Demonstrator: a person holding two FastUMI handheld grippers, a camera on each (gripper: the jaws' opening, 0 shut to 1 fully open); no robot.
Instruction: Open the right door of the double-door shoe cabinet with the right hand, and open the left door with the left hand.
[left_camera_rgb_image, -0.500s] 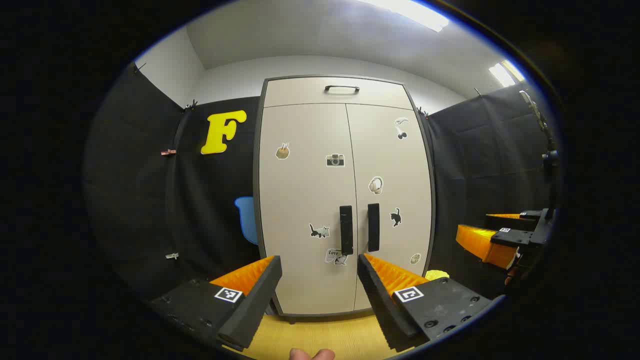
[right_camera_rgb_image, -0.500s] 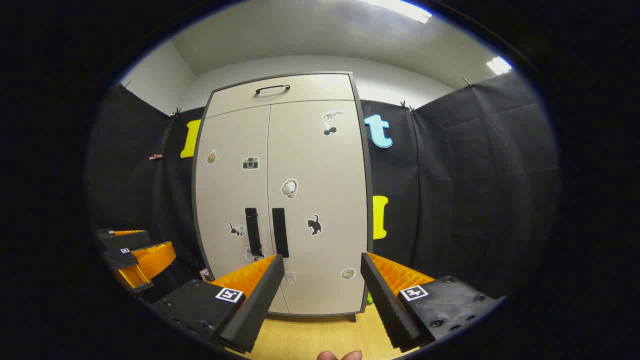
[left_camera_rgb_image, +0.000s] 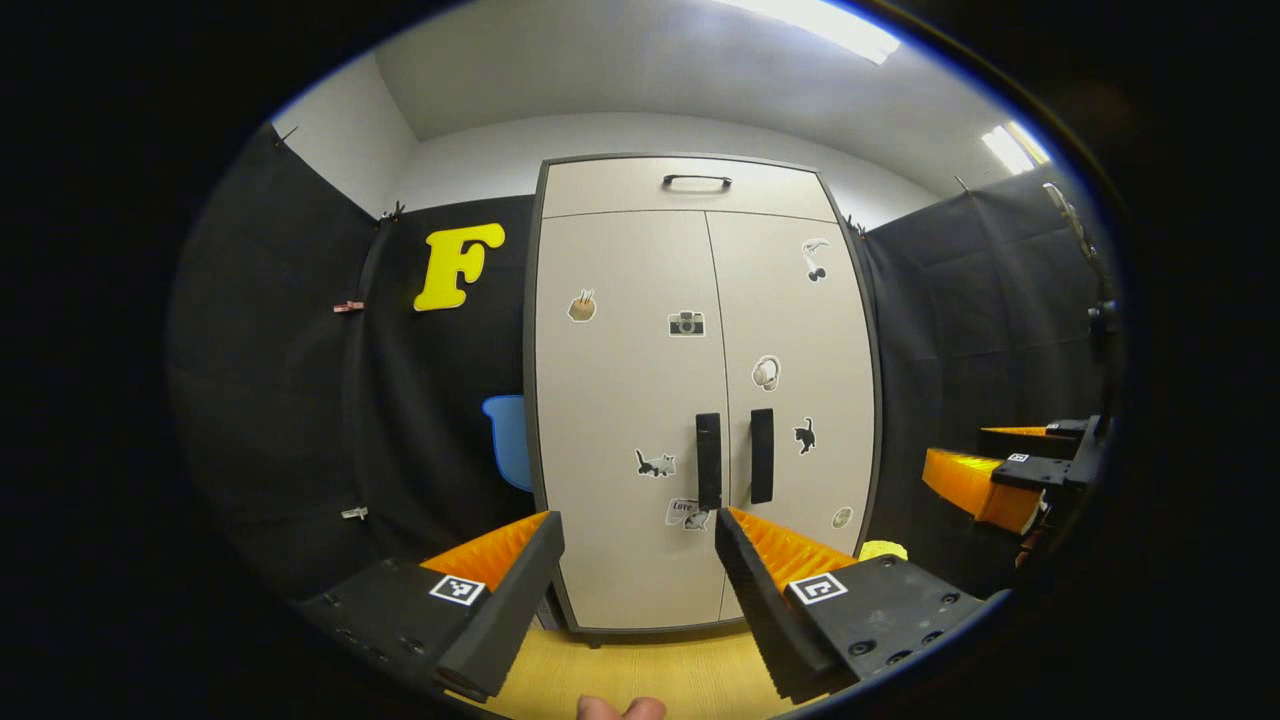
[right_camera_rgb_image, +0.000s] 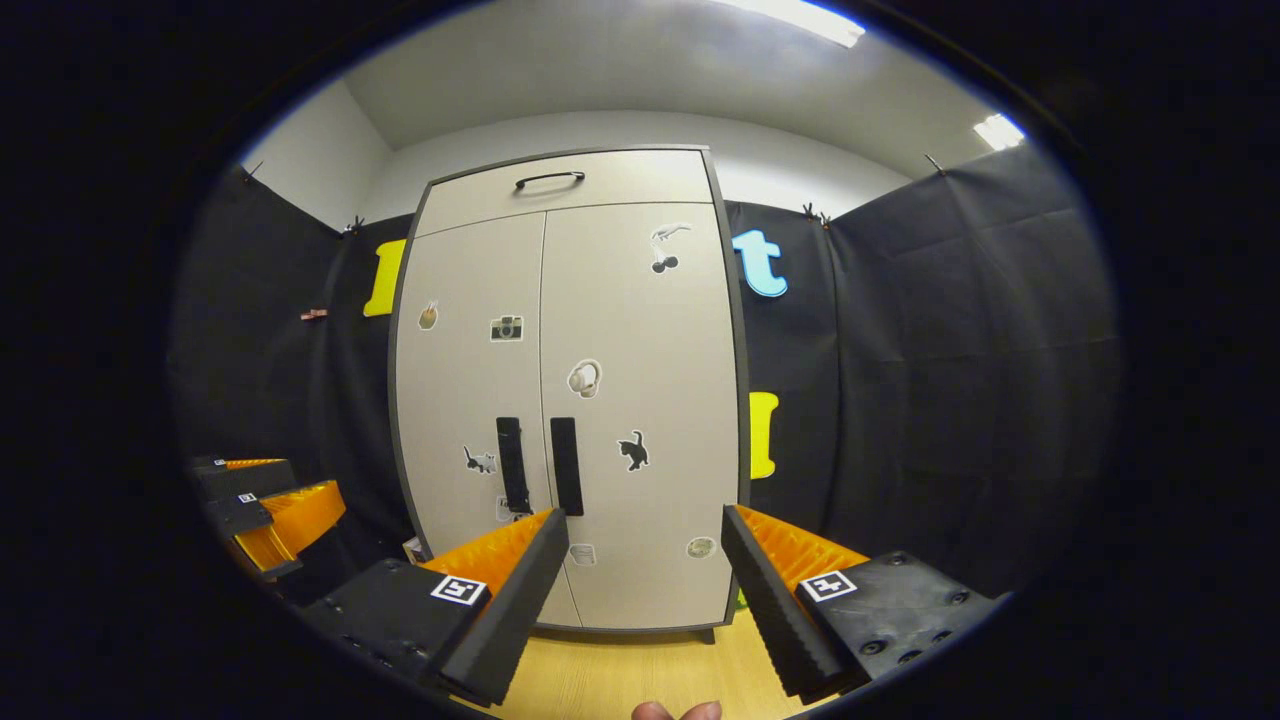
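A tall beige shoe cabinet (left_camera_rgb_image: 700, 400) (right_camera_rgb_image: 570, 400) stands ahead with both doors closed, stickers scattered over them. Two black vertical handles sit side by side at the middle seam: the left door handle (left_camera_rgb_image: 708, 461) (right_camera_rgb_image: 512, 465) and the right door handle (left_camera_rgb_image: 762, 455) (right_camera_rgb_image: 566, 466). My left gripper (left_camera_rgb_image: 638, 545) is open, well short of the cabinet, with nothing between its fingers. My right gripper (right_camera_rgb_image: 645, 545) is also open and empty, likewise apart from the doors. In the left gripper view the right gripper (left_camera_rgb_image: 990, 480) appears at the far right; in the right gripper view the left gripper (right_camera_rgb_image: 270, 505) appears at the lower left.
A top drawer with a black bar handle (left_camera_rgb_image: 696, 181) (right_camera_rgb_image: 549, 180) sits above the doors. Black cloth walls flank the cabinet on both sides. Light wooden floor (left_camera_rgb_image: 650, 670) (right_camera_rgb_image: 640, 670) lies in front. A small yellow-green object (left_camera_rgb_image: 880, 549) rests by the cabinet's lower right corner.
In the left gripper view the cabinet has shifted slightly right and looks a little smaller. The right gripper view has barely changed. Both grippers stay open.
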